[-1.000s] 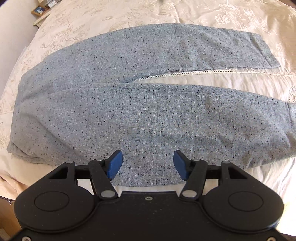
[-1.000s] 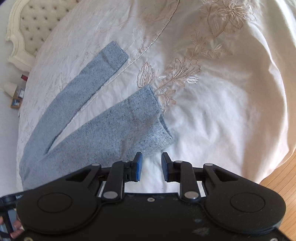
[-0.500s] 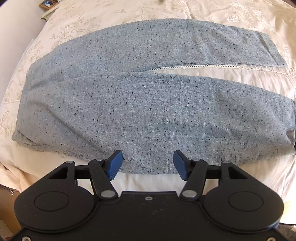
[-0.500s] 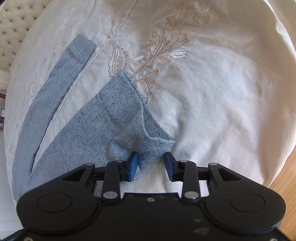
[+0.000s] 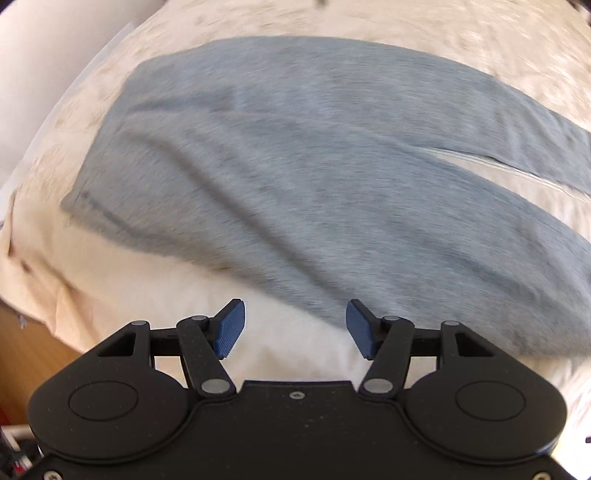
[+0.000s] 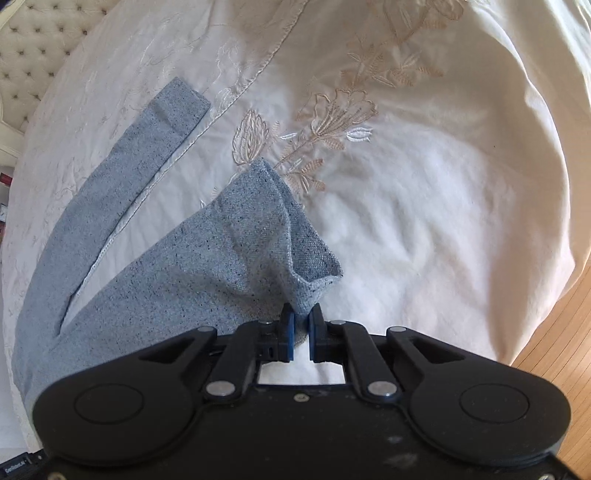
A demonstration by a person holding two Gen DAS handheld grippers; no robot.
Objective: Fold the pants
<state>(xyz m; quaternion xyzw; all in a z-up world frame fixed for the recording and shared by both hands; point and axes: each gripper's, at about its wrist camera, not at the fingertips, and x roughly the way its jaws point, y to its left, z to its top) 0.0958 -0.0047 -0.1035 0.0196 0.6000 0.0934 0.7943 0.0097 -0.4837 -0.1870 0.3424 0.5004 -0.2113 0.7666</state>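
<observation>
Grey-blue speckled pants (image 5: 314,177) lie spread flat on a cream bedspread (image 5: 129,288), waist to the left and both legs running right. My left gripper (image 5: 293,328) is open and empty, just off the near edge of the pants by the hip; this view is blurred by motion. In the right wrist view my right gripper (image 6: 301,334) is shut on the corner of the near leg's cuff (image 6: 306,273) and the cuff is raised and bunched. The far leg (image 6: 147,147) lies flat.
The embroidered bedspread (image 6: 424,184) extends to the right with a floral pattern. A tufted headboard (image 6: 40,33) is at the far left. The bed's edge and wooden floor (image 6: 561,332) are at the right, and wood also shows at the lower left (image 5: 22,369).
My right gripper closed on the near leg's cuff corner and lifted it. My left gripper swung left toward the waist end, blurring its view, and stayed open.
</observation>
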